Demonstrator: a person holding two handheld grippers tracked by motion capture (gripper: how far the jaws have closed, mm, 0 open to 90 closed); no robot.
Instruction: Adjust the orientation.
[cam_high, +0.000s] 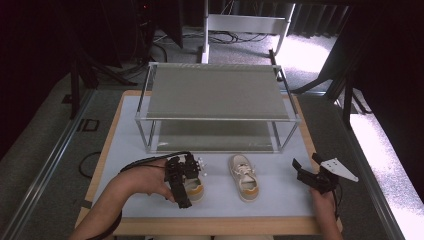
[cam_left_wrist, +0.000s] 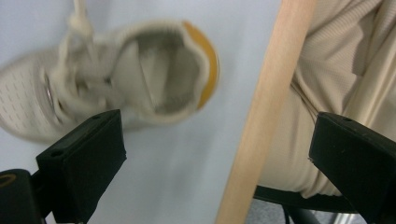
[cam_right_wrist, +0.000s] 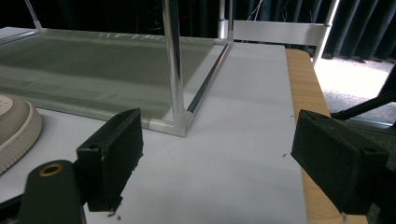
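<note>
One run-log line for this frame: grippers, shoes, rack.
left gripper: open, over left shoe | right gripper: open, holding nothing | right shoe: on mat, untouched | rack: shelves bare

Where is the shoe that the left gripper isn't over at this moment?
In the high view the free shoe lies on the white mat, just right of centre, in front of the metal rack, between the left gripper and the right gripper.

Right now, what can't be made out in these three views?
- Left shoe, high view: mostly covered by the left gripper and hand.
- Same shoe, left gripper view: blurred, toe cut off at the frame edge.
- Right shoe, right gripper view: a sliver, cut by the left edge.
</note>
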